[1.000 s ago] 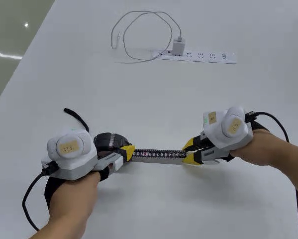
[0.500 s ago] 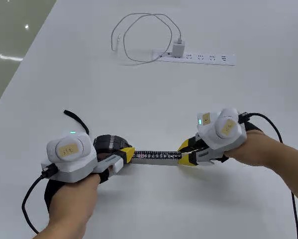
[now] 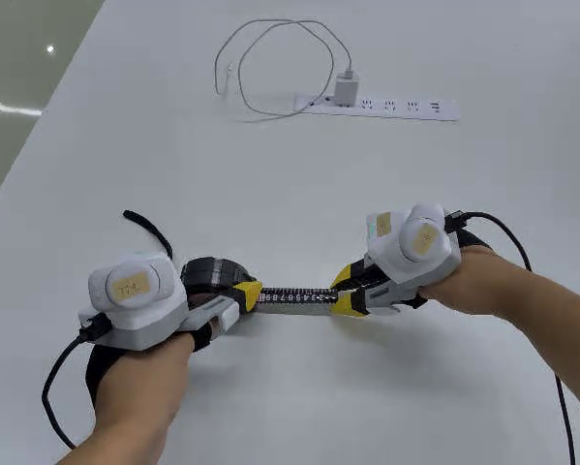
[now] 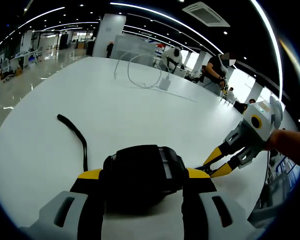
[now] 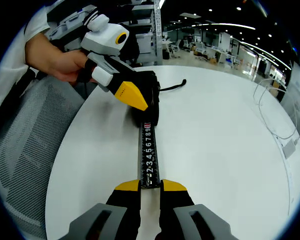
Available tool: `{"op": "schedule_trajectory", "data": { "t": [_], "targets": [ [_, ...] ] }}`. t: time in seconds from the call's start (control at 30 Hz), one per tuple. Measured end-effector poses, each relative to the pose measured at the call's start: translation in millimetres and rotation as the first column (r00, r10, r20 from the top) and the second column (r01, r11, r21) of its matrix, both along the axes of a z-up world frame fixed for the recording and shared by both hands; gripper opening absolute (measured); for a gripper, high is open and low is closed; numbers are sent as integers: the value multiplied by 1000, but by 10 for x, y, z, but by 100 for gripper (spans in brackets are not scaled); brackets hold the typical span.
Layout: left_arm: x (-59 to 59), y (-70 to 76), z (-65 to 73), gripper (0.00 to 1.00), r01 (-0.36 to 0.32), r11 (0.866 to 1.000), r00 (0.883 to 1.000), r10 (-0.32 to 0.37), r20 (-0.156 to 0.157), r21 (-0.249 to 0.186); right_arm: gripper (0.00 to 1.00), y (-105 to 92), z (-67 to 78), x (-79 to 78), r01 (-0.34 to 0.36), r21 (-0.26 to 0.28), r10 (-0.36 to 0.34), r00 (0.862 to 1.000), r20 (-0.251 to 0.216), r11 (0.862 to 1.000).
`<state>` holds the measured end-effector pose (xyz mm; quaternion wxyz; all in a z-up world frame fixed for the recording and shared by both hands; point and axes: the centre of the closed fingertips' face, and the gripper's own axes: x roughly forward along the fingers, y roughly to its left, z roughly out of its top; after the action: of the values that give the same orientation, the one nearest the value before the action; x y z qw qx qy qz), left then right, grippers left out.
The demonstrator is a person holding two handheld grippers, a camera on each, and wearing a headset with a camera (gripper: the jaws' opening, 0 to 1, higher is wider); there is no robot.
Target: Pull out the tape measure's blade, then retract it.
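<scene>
A black tape measure case (image 3: 212,278) lies on the white table, and my left gripper (image 3: 243,294) is shut on it. In the left gripper view the case (image 4: 142,172) sits between the yellow-tipped jaws. Its black blade (image 3: 294,295), with white numbers, runs right to my right gripper (image 3: 346,291), which is shut on the blade's end. In the right gripper view the blade (image 5: 148,160) runs from the jaws up to the case (image 5: 148,95). The case's black wrist strap (image 3: 149,231) trails to the upper left.
A white power strip (image 3: 381,107) with a plugged-in charger (image 3: 346,91) and a looped white cable (image 3: 270,68) lies at the far side of the table. The table's left edge (image 3: 38,121) borders a green floor. People stand far off in the left gripper view.
My right gripper has moved left toward the case with the blade's end, so the exposed blade is shorter. The left gripper and the case have stayed put.
</scene>
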<state>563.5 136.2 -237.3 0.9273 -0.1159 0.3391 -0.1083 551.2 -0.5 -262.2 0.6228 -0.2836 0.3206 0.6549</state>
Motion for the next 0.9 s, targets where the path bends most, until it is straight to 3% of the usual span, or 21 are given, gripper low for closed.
{"op": "schedule_trajectory", "data": {
  "t": [0.9],
  "targets": [
    [-1,7,4,59,-7,1000,1000,7,0,-14,9,259,11,-5,-7,26,7,1000,-10,1000]
  ]
}}
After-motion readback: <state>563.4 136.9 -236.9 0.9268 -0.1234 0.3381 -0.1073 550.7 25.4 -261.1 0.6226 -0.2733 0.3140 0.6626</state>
